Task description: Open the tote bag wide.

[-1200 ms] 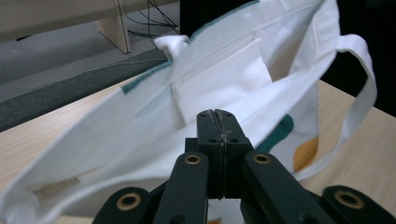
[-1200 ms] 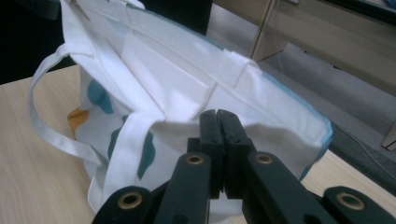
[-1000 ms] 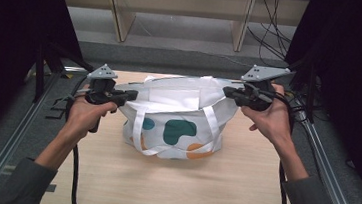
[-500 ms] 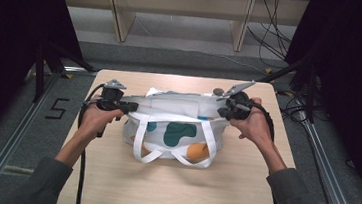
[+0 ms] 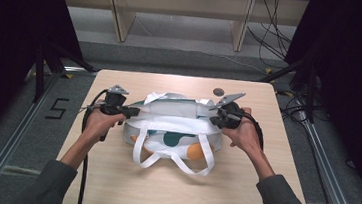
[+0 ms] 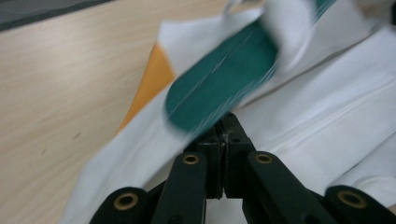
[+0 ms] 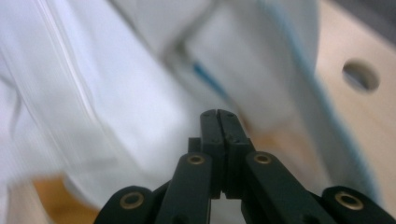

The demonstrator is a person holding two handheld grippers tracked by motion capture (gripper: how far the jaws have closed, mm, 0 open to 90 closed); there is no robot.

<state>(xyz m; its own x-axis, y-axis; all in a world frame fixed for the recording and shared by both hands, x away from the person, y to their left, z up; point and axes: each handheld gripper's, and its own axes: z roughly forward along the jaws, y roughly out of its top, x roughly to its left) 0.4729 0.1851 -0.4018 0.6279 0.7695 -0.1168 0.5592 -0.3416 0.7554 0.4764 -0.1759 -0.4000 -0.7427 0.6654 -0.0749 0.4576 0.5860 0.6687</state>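
Since the earlier frames, the high view shows the white tote bag (image 5: 173, 131) lowered from upright and spread flat at mid-table (image 5: 271, 191), its handles looped toward the person, with the left gripper (image 5: 130, 111) and right gripper (image 5: 213, 119) at its two ends. Left gripper view: jaws clenched on the bag's fabric beside a green patch (image 6: 219, 88). Right gripper view: jaws pressed together against white cloth, presumably pinching it; the step appears to be flattening, and next both should release.

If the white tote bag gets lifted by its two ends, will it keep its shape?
Probably not. The tote bag lies collapsed and creased, so it likely sags in the middle. Its handles sprawl loosely on the table and would probably dangle. It looks light, seemingly empty.
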